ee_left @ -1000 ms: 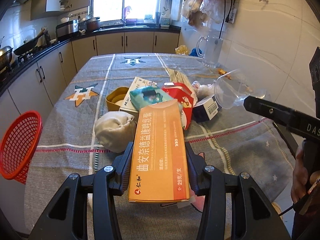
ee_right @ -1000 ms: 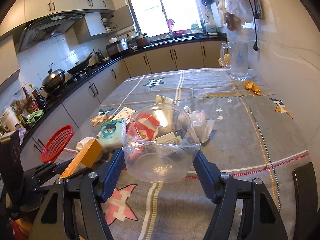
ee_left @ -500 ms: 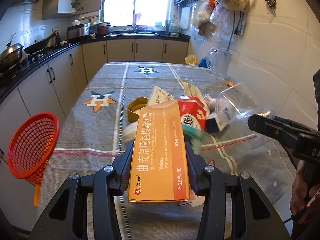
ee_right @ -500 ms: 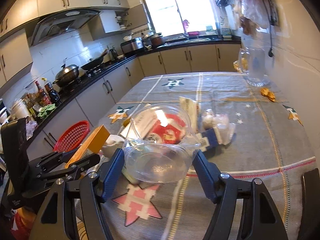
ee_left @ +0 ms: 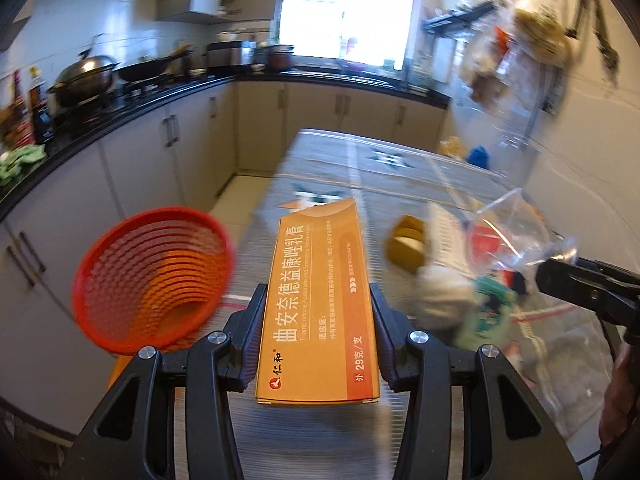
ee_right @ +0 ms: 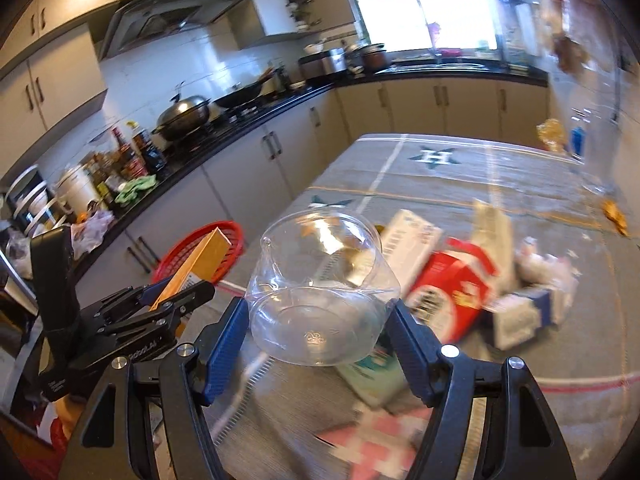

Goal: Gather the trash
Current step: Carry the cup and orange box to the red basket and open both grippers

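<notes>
The left tool (ee_left: 318, 340) pinches an orange carton (ee_left: 320, 304) by its long side walls, near the printed end, with the far end sticking out ahead toward the red basket (ee_left: 154, 280). The carton looks light and fairly stiff, though thin card like this likely dents if squeezed hard; the flat sides give the pads a sure seat, so the grip across the narrow width seems the right one. The right tool (ee_right: 320, 332) clamps a clear plastic cup (ee_right: 320, 284) across its lower wall, mouth tilted away. That cup is probably very light, smooth and springy, so it could slip or buckle; a hold low down, near the stiffer base, suits it best.

More trash lies on the bench (ee_right: 500, 176): a red-and-white carton (ee_right: 452, 284), a white box (ee_right: 408, 240) and a crumpled white wrapper (ee_right: 548, 268), close together. The bench wears a grey woven cloth with star marks, which may drag or wrinkle under anything slid across it. The basket sits just off the bench's left edge, lower than its top. Around stands a kitchen: pale cabinets, a dark counter with a wok (ee_right: 184, 114) and bottles, a bright window at the far end.
</notes>
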Demonstrator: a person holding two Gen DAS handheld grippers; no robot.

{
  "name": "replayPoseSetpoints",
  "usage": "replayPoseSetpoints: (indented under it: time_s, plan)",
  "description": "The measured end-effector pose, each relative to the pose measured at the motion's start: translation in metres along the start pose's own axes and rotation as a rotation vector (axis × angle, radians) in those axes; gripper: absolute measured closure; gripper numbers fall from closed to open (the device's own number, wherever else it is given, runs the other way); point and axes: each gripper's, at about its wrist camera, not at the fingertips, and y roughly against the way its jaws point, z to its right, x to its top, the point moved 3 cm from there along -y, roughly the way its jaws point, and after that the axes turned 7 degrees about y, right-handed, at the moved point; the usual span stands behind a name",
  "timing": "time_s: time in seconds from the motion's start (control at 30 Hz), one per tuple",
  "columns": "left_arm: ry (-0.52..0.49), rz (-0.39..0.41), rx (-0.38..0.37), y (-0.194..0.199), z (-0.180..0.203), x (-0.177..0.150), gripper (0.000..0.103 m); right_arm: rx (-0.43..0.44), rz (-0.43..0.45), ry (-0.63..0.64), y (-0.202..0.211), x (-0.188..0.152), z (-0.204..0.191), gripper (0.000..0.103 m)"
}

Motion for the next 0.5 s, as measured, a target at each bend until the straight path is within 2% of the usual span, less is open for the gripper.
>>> replayPoseSetpoints:
  time_s: [0.27, 0.5]
  plan:
    - [0.093, -0.016, 0.11, -0.017, -0.087, 0.013, 0.057, 0.103, -0.069, 0.071, -0.064, 0.032, -0.062, 0.028]
    - [0.158, -0.053, 0.185, -0.041, -0.146, 0.017, 0.057, 0.183, -0.143, 0.105, -0.134, 0.056, -0.112, 0.028]
